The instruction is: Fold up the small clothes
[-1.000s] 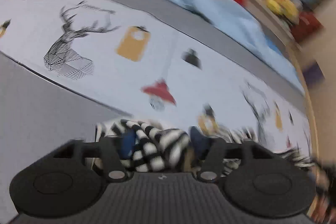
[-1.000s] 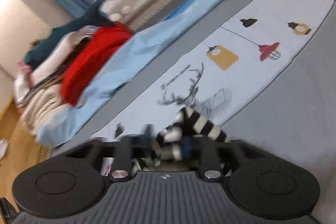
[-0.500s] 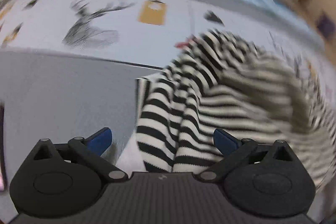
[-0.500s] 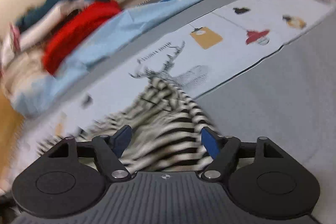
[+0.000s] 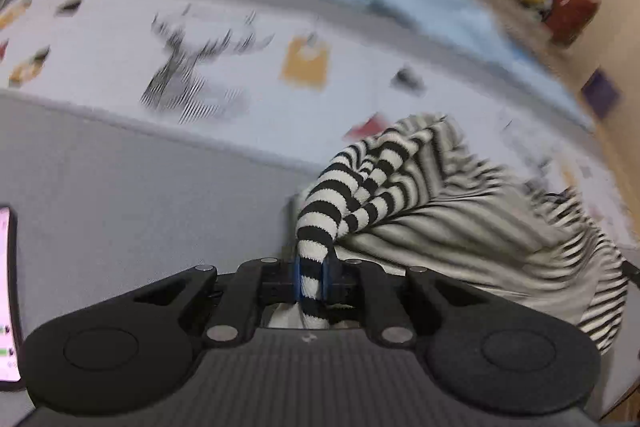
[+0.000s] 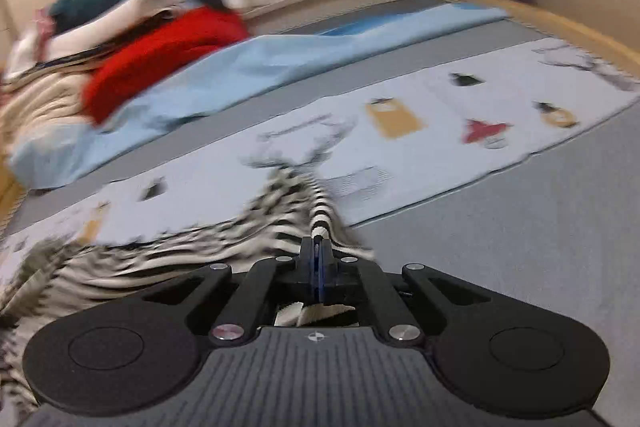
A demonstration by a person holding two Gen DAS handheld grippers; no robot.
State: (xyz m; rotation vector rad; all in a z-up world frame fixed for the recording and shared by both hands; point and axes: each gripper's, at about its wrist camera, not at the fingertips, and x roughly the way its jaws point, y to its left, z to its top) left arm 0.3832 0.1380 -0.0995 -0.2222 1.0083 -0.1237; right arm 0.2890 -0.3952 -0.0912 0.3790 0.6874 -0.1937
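Both grips are already on the striped garment (image 5: 460, 211), so the coming move turns on how the cloth runs between them. In the left wrist view the left hand-held gripper (image 5: 311, 277) has just closed its jaws on a rolled black-and-white tube of fabric, likely a sleeve or cuff; from there the tube climbs away and to the right, and the rest of the garment spreads out to the right of the gripper. In the right wrist view the right hand-held gripper (image 6: 317, 269) has likewise just closed, pinching a thin edge of the same garment (image 6: 224, 247), whose bulk trails off to the left of it. The cloth's long axis therefore appears to run across from one hand to the other, each hand holding one end, neither plainly nearer the middle.

The garment is a soft knit with narrow black and white stripes, bunched and slack, blurred in places. It lies partly on the grey mat (image 5: 120, 195) and partly on the white printed sheet (image 6: 440, 131) with deer and lantern motifs.
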